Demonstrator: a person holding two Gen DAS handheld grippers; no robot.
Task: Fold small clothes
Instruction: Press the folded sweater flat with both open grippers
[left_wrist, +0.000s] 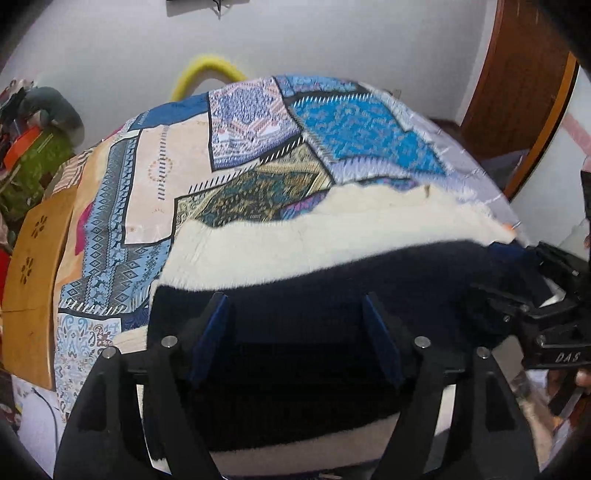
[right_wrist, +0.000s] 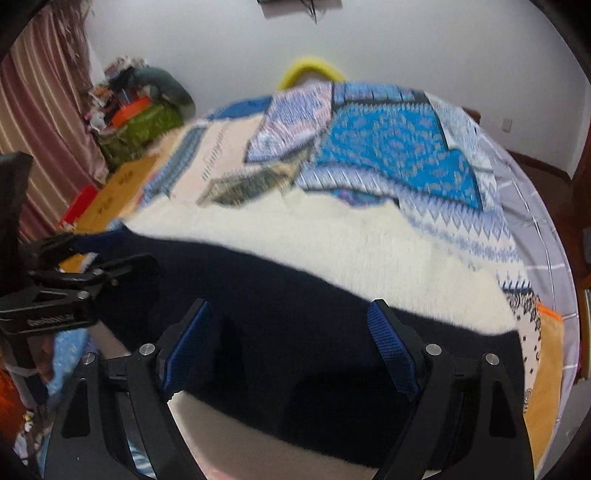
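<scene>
Right now both sets of jaws are spread wide with nothing pinched between them. The left gripper hangs over a dark navy cloth, and its blue pads do not press on it. The right gripper hangs over the same dark cloth, and its pads stay apart too. The cloth lies flat on a fluffy cream blanket. The blanket lies on a bed with a patchwork cover in blue, tan and green. Each gripper can be seen at the side of the other one's view, close beside it. Past the bed is a white wall, a yellow curved thing and a pile of stuff in the corner.
</scene>
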